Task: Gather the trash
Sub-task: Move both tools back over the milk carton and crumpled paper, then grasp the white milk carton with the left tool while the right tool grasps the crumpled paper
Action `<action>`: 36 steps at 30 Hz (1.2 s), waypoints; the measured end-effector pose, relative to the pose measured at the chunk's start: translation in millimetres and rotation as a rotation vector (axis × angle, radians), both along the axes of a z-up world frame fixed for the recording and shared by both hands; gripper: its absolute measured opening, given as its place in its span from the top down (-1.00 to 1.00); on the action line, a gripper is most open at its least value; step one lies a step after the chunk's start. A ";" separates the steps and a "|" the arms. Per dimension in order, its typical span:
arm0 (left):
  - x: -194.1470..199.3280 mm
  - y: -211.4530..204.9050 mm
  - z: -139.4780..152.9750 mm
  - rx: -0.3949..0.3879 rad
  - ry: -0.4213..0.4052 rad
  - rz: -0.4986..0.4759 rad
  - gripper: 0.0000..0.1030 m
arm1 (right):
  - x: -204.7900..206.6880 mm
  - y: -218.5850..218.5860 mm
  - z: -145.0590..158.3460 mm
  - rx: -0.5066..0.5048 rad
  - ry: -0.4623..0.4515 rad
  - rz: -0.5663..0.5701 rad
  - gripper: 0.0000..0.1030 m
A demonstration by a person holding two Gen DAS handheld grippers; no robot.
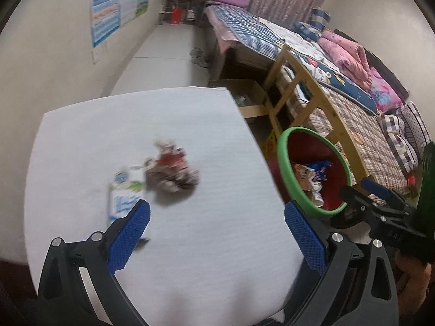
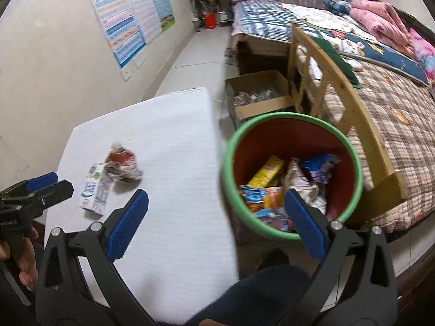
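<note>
Left wrist view: left gripper (image 1: 217, 222) spread wide, nothing between the blue pads (image 1: 129, 233), nothing touched. Below it only bare white table (image 1: 204, 258). Ahead on the table a crumpled wrapper (image 1: 171, 174), dark with a red part, and just beside it on the left a small white and blue carton (image 1: 123, 195), lying flat; both blurred, possibly touching each other. Right edge of the table close to a red bin with green rim (image 1: 282, 168), standing off the table beside it. In the bin some coloured wrappers (image 1: 312, 175). Right gripper (image 1: 380, 198) seen at the far right, near the rim of the bin, above its near side. Open table surface all around the trash; behind the bin a wooden bed frame (image 1: 307, 87) and a cardboard box (image 1: 250, 92) on the floor.

Right wrist view: right gripper (image 2: 216, 217) spread as wide as it goes, empty, one pad over the table and the other over the mouth of the bin (image 2: 227, 168). Inside the bin a yellow pack (image 2: 267, 174), blue and orange wrappers (image 2: 261, 198), and pale crumpled paper. On the table the carton (image 2: 93, 193) and the crumpled wrapper (image 2: 122, 165), touching, well apart from the table's right edge. Left gripper (image 2: 40, 184) at the left border, near the carton, held by a hand (image 2: 24, 258). Dark knee (image 2: 258, 293) below, between table and bin.
</note>
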State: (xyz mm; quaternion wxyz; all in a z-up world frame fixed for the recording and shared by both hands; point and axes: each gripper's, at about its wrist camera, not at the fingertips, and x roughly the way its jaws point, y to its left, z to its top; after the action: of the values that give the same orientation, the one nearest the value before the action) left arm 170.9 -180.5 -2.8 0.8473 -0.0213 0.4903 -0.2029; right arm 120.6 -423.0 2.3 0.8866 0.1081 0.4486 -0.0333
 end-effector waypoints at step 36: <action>38.3 79.6 -81.7 0.063 0.130 0.089 -0.83 | 64.2 99.3 -34.9 -0.015 0.086 0.186 -0.91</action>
State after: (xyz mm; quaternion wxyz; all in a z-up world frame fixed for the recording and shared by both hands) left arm 209.3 -100.9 -84.5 0.8221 -0.0294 0.5491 -0.1475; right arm 184.9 -323.7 -32.6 0.8665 0.0579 0.4942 0.0410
